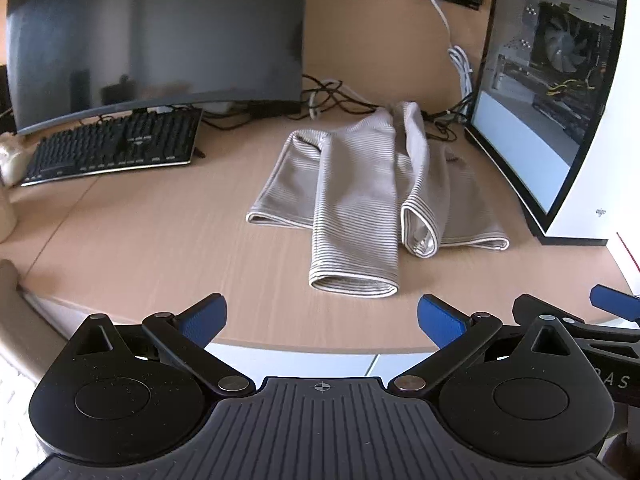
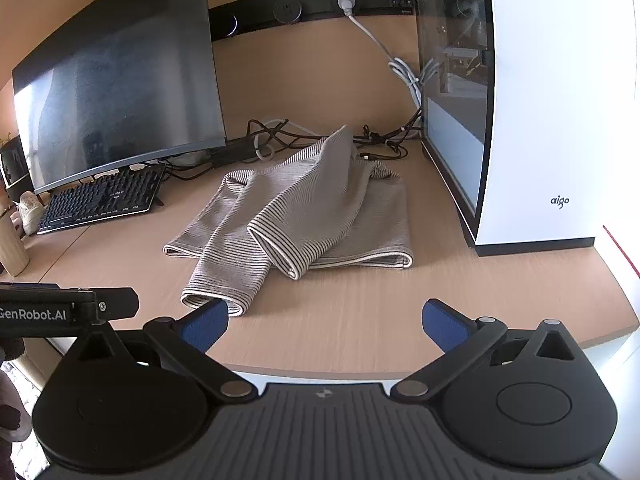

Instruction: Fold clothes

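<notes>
Left wrist view: the left gripper (image 1: 322,320) hangs over the desk's (image 1: 132,248) near edge, fingers spread wide and empty — as are the right gripper's (image 2: 326,326). Bare wood lies between them and the striped garment (image 1: 360,184), loosely folded mid-desk, sleeve cuff nearest. Beyond: keyboard (image 1: 116,146), monitor (image 1: 156,40), white computer case (image 1: 596,120).

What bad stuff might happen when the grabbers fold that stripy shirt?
The striped shirt lies bunched, its far end near loose cables, so lifting it might snag them. The white computer case stands close beside it; a swinging right gripper might bump its glass. One sleeve points at the desk edge and might slide off.
</notes>
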